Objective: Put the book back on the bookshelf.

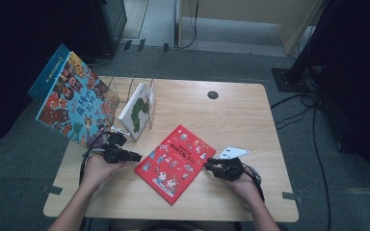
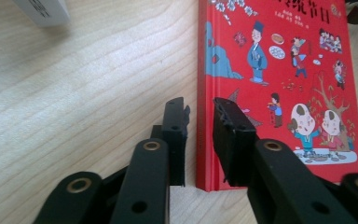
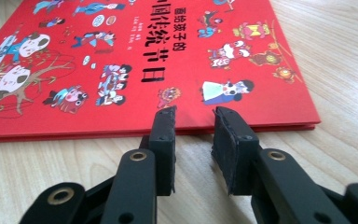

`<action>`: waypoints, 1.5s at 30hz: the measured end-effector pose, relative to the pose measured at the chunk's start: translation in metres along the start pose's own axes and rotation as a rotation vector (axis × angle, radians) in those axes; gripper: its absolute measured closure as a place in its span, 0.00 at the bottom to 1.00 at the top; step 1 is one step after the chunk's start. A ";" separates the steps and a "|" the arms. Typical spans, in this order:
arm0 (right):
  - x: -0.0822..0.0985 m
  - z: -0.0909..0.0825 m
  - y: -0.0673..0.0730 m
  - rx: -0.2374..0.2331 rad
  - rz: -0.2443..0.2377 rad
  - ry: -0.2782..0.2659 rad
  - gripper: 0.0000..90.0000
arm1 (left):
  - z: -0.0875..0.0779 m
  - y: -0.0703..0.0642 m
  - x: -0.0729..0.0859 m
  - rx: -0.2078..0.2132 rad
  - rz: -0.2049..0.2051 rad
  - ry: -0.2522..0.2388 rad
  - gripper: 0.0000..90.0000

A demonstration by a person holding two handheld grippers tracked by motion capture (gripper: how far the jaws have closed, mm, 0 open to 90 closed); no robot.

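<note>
Item: red picture book (image 1: 175, 157), thin hardcover, lay flat mid-tabletop (image 1: 241, 115); judged stiff, light, glossy and slippery. Best taken at opposite edges. Left gripper (image 2: 200, 112) and right gripper (image 3: 194, 116) stood there, jaws parted, grasping nothing

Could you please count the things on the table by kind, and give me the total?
Books: 3 (red book, white book, big colourful book)
Wire book rack: 1
Hand-held grippers: 2 (left hand-held gripper, right hand-held gripper)
Total: 6
</note>
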State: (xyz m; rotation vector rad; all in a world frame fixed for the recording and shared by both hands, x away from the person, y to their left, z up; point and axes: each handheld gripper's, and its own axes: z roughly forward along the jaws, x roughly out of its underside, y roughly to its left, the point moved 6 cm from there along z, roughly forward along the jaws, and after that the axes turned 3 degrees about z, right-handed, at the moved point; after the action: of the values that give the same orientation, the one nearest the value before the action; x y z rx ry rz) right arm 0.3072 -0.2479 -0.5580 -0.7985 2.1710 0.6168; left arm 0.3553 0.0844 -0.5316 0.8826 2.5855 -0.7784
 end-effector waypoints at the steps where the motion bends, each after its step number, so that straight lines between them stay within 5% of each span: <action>1: 0.000 0.000 0.001 -0.010 0.002 0.002 0.79 | 0.001 0.001 0.000 0.003 -0.007 -0.006 0.85; 14: 0.004 0.001 0.013 -0.063 -0.017 0.044 0.97 | 0.013 0.005 0.001 0.005 -0.007 0.009 0.91; 30: -0.003 0.005 -0.002 0.007 0.045 0.030 0.97 | 0.029 -0.019 0.002 0.077 -0.038 -0.014 0.95; 45: -0.010 0.009 -0.016 0.055 0.082 0.030 0.98 | 0.041 -0.035 -0.003 0.056 -0.054 -0.059 0.97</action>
State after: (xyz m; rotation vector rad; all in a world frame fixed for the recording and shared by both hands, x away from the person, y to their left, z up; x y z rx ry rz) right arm 0.3280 -0.2495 -0.5585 -0.6970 2.2473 0.5863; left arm 0.3396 0.0366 -0.5498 0.7955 2.5569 -0.8821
